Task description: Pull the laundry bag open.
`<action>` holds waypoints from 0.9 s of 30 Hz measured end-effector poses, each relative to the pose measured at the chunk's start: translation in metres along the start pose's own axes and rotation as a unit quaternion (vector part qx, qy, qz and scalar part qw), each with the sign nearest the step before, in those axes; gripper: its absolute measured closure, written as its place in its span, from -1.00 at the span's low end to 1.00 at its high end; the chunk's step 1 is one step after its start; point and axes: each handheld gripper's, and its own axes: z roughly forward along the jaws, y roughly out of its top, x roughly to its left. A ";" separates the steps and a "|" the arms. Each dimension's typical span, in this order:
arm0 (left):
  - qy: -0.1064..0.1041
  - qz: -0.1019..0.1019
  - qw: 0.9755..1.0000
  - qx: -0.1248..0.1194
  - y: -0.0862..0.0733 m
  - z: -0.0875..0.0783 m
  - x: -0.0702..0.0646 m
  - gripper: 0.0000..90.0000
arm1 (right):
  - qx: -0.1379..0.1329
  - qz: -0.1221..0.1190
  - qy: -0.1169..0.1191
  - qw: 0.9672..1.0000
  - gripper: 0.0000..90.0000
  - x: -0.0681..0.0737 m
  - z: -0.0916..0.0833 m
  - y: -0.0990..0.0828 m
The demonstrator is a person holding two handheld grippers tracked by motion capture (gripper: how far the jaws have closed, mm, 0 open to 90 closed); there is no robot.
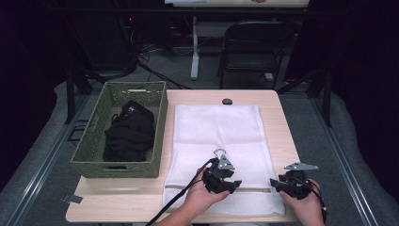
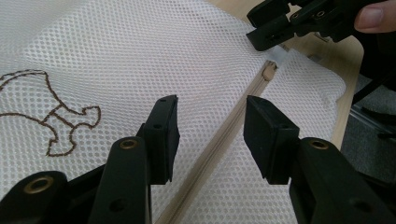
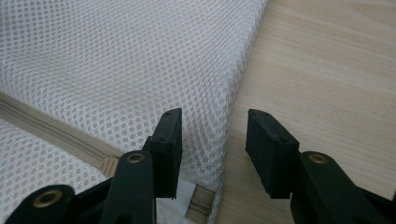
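left gripper (image 2: pixel 210 135): jaws apart over zipper (image 2: pixel 219 144) | mesh bag (image 2: pixel 140 60) flat | right gripper (image 2: pixel 280 28) at zipper's end

place: lab recording bay | signs: black curtains, floor cables (image 1: pixel 155 49), folding metal chair (image 1: pixel 254 47), light wooden table (image 1: pixel 282 122)

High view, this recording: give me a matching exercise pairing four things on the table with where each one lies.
Things:
1. white mesh laundry bag
2. green woven basket
3. black clothes
4. small dark oval object

Places:
A. inside the basket
B. at the table's far edge, beyond the bag
C. spread flat in the middle of the pale wooden table
D. at the table's left side, beside the bag

Pairs: 1-C, 2-D, 3-A, 4-B
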 end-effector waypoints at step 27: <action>-0.022 0.005 1.000 0.019 0.005 0.024 -0.011 0.24 | 0.016 -0.032 0.004 0.999 0.82 0.010 0.005 0.001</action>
